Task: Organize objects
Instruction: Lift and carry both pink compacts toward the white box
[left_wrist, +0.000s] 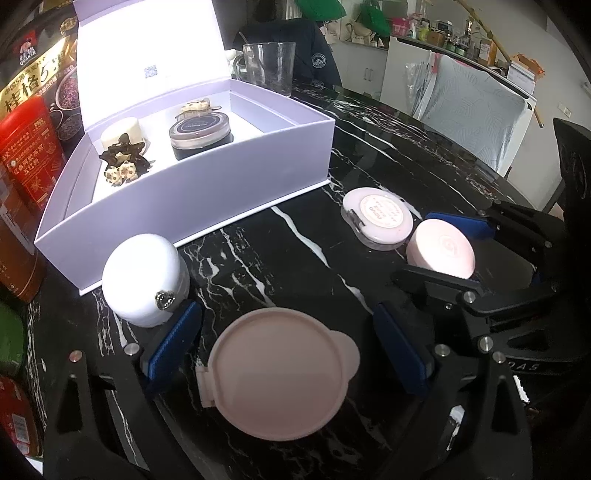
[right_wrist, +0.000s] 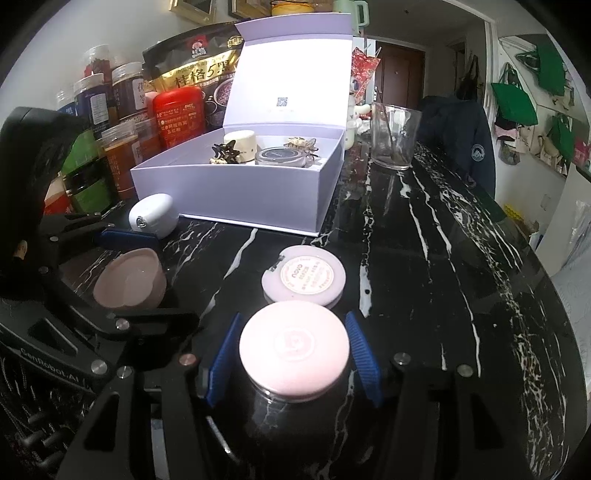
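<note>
Right hand-held gripper (right_wrist: 293, 360) straddles the pink-lidded round jar (right_wrist: 294, 345) on the black marble bench (right_wrist: 424, 258), near the open lavender box (right_wrist: 236, 192); pad contact unclear. Left hand-held gripper (left_wrist: 288, 350) wide, empty. Close squarely before lifting.

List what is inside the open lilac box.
Inside the lilac box: a cream jar, a dark star hair clip before it, a dark-lidded jar and another clip behind. Near wall hides part of the floor.
</note>
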